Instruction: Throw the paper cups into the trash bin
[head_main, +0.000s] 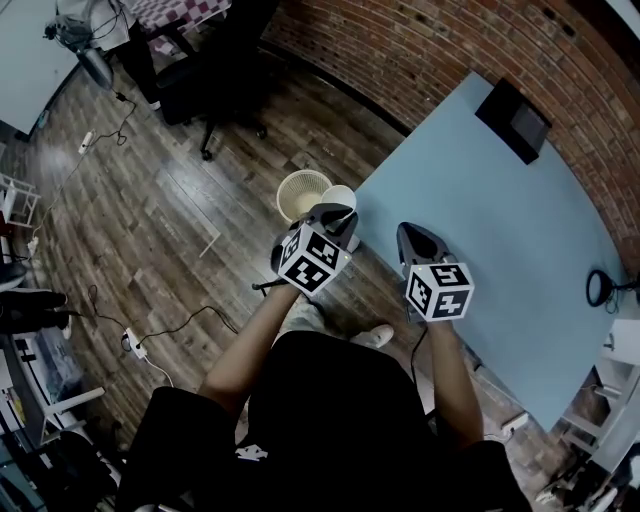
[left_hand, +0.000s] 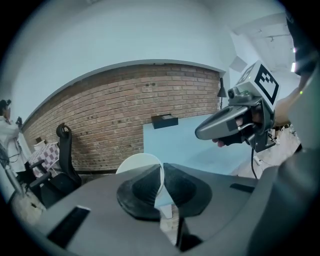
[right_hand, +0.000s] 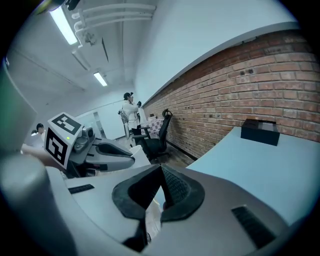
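In the head view my left gripper (head_main: 338, 212) is shut on the rim of a white paper cup (head_main: 340, 196). The cup hangs just right of a cream mesh trash bin (head_main: 301, 191) on the wood floor. The left gripper view shows the cup (left_hand: 139, 163) pinched edge-on between the dark pads of that gripper (left_hand: 162, 168). My right gripper (head_main: 412, 234) hovers over the near left edge of the light blue table (head_main: 490, 230). In its own view the right gripper (right_hand: 161, 171) has its pads together with nothing held; the left gripper (right_hand: 107, 152) appears to its left.
A black box (head_main: 513, 120) sits at the table's far end by the brick wall (head_main: 430, 40). A black office chair (head_main: 215, 85) stands on the floor beyond the bin. Cables and a power strip (head_main: 132, 342) lie at the left. A person (right_hand: 130, 107) stands far off.
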